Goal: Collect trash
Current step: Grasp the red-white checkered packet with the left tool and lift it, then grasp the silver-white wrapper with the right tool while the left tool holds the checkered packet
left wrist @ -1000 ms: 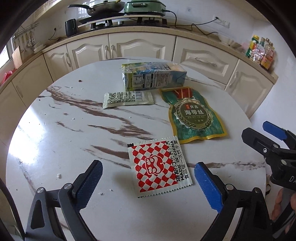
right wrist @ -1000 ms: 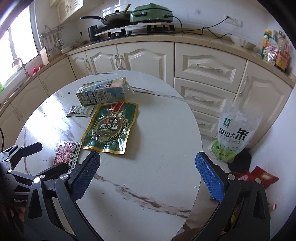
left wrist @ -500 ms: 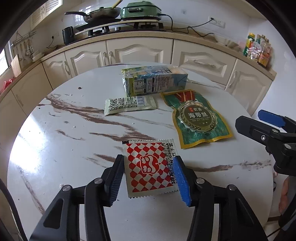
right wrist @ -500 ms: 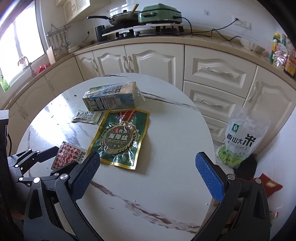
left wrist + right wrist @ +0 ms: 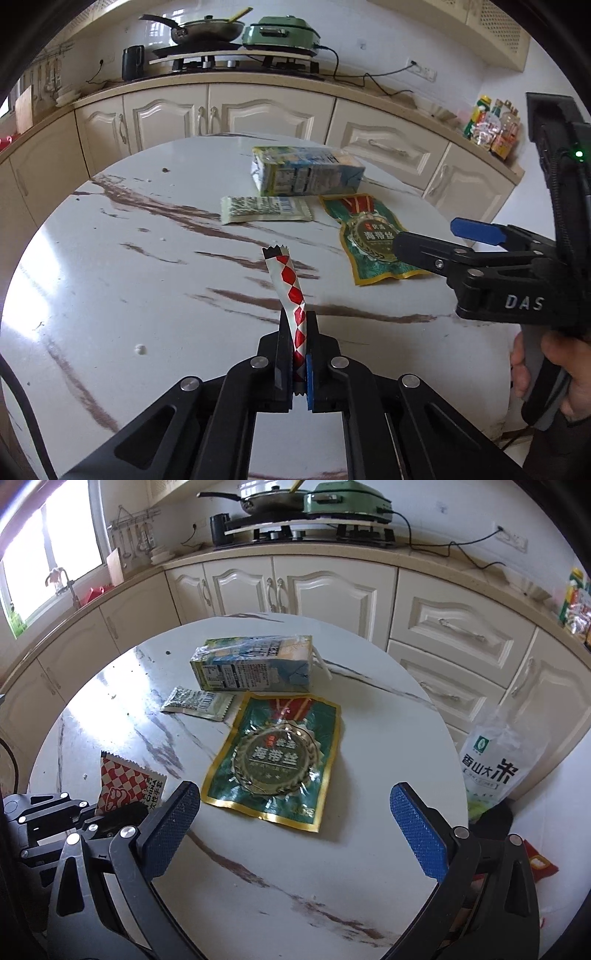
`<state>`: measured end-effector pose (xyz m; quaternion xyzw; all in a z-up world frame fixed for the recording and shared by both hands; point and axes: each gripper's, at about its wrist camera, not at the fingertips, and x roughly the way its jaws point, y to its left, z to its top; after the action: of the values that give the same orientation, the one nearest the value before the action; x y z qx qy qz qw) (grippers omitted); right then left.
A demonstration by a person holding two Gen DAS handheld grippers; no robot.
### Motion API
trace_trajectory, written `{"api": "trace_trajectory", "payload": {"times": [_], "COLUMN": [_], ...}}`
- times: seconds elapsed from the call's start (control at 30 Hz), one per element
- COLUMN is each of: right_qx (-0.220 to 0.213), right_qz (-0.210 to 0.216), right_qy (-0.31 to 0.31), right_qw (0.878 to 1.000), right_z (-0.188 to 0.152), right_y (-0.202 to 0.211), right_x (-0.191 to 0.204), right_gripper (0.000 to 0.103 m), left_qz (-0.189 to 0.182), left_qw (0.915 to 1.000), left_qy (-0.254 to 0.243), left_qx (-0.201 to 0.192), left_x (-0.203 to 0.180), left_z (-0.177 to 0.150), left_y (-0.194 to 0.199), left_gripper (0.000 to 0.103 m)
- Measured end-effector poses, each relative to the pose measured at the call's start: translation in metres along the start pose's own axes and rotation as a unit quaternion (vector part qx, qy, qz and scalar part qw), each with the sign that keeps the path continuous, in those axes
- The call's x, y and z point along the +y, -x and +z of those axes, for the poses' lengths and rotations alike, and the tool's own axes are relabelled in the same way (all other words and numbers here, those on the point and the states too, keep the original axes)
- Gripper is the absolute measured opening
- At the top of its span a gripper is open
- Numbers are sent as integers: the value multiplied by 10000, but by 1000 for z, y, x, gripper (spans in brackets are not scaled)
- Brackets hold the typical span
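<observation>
My left gripper (image 5: 297, 325) is shut on the red and white checkered wrapper (image 5: 290, 288), which stands on edge above the round marble table (image 5: 110, 295); the wrapper also shows in the right wrist view (image 5: 125, 782). My right gripper (image 5: 295, 808) is open and empty, low over the table just short of the green and gold packet (image 5: 277, 760). The packet also shows in the left wrist view (image 5: 369, 240). A small pale sachet (image 5: 264, 214) and a crushed drink carton (image 5: 306, 175) lie further back.
Cream kitchen cabinets (image 5: 332, 590) curve behind the table, with a hob, a pan and a green appliance on the counter. A rice bag (image 5: 495, 760) stands on the floor right of the table, with red wrappers (image 5: 539, 864) on the floor near it.
My left gripper has closed on the checkered wrapper and lifted it off the table, so it now stands on edge. My right gripper has moved in closer to the green packet.
</observation>
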<state>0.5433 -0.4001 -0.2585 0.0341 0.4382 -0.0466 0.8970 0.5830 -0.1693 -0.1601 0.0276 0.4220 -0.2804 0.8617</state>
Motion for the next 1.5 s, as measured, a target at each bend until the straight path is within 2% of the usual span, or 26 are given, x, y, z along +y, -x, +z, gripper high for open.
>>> {"api": "trace_trajectory", "payload": {"times": [0.27,0.4,0.77,1.0,1.03,1.07,1.13,1.17,1.2,1.27,1.4,1.43,1.5], "right_qx": [158,444,661,583,596,599,595,608,647,707,640,618,613], "right_qz": [425,564,553,729,731,737,779,788,808,821,740,737,880], "right_qy": [593,1011,1374,1495,1494,1500,1532,1532,1543,1605,1637,1617,1508], "right_qw": [9972,9923,9868,9843,9843,9841,9833,9832,9826,9811,9817,9821,9827], "right_z": [39,50,64,65,65,64,63,64,64,61,52,50,45], "right_y": [-44,-78,-118,-119,-118,-116,-109,-107,-104,-101,-93,-91,-83], "right_x": [53,78,89,87,86,87,89,89,91,94,101,102,105], "right_gripper": [103,102,102,101,99,93,71,46,27,25,12,11,8], "left_qz": [304,388,327,232,221,201,189,156,137,127,53,20,-26], "left_qw": [9984,9974,9972,9970,9970,9970,9967,9967,9966,9966,9966,9965,9962], "left_qy": [360,487,580,656,658,664,704,701,719,706,697,704,710], "left_qx": [-315,-353,-333,-340,-342,-337,-366,-378,-386,-407,-445,-458,-504], "left_x": [50,66,82,93,93,94,95,95,95,92,87,87,85], "left_z": [-11,-20,-31,-31,-31,-32,-32,-32,-33,-34,-37,-39,-41], "left_y": [44,57,68,71,73,74,77,79,81,86,98,102,109], "left_gripper": [1,1,1,1,1,1,1,1,1,1,1,1,1]}}
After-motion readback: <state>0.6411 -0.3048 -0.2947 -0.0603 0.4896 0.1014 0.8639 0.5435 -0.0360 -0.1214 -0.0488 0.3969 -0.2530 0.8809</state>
